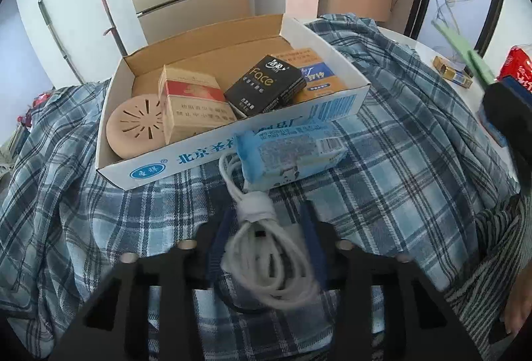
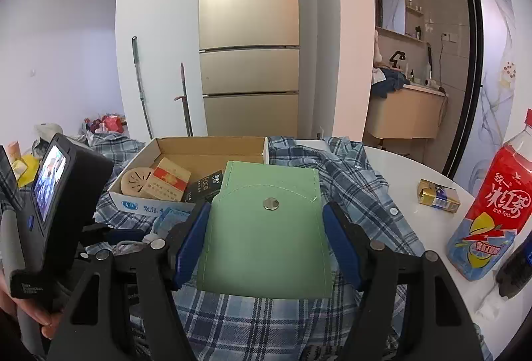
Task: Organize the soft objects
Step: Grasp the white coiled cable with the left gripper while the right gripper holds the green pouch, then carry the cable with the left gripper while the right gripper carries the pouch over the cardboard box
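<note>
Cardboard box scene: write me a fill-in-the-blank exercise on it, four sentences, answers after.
1. The right gripper holds a green pouch closed by a metal ____.
2. The left gripper has a bundled white ____ between its fingers.
3. The cardboard box rests on a blue ____ shirt.
4. Inside the box, the round perforated disc lies beside a red-and-tan ____ pack.

Missing words: snap; cable; plaid; cigarette

We see the box [image 1: 212, 158] on a shirt [image 1: 399, 168] covering the bench [image 2: 415, 174]; a tissue pack [image 1: 292, 158] and coiled cable [image 1: 266, 248] lie before the box, a bottle [image 2: 488, 211] far to its right.
</note>
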`<state>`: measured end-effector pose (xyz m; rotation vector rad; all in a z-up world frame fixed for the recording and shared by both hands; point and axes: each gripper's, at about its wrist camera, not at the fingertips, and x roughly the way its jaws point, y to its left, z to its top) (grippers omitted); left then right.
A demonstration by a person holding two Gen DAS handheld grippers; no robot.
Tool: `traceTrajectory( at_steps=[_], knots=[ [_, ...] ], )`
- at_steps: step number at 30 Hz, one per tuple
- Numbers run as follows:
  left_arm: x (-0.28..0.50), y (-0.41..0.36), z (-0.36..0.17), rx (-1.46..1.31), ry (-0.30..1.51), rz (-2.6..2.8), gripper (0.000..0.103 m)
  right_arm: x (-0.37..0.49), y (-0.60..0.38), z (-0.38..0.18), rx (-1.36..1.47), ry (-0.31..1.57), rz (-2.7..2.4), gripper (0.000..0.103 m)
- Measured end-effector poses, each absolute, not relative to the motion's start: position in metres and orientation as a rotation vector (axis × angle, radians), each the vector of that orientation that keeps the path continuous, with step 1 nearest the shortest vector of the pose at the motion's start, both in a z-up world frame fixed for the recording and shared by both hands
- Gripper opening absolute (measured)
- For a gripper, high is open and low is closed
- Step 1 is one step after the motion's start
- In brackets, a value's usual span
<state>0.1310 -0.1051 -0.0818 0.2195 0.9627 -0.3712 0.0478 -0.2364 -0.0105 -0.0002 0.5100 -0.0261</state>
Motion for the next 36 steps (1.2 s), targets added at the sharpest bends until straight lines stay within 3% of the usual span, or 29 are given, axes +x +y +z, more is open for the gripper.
traceTrajectory(
  at_steps=[4,10,24,36],
  knots=[
    [0.126,-0.103,-0.075,0.225,0.928,-0.359,0.024,0.048,-0.234,-0.011,-0.008,0.513,-0.023,0.068],
    [0.112,-0.093,-0.058,0.214,0.862,-0.350,0.023,0.044,-0.231,-0.009,-0.014,0.494,-0.012,0.068],
    [0.034,-0.060,-0.006,0.175,0.437,-0.368,0.023,0.016,-0.220,0.005,-0.045,0.328,0.062,0.068],
    [0.012,-0.047,0.029,0.144,0.346,-0.307,0.023,0.007,-0.214,0.038,-0.016,0.313,0.081,0.068]
  ],
)
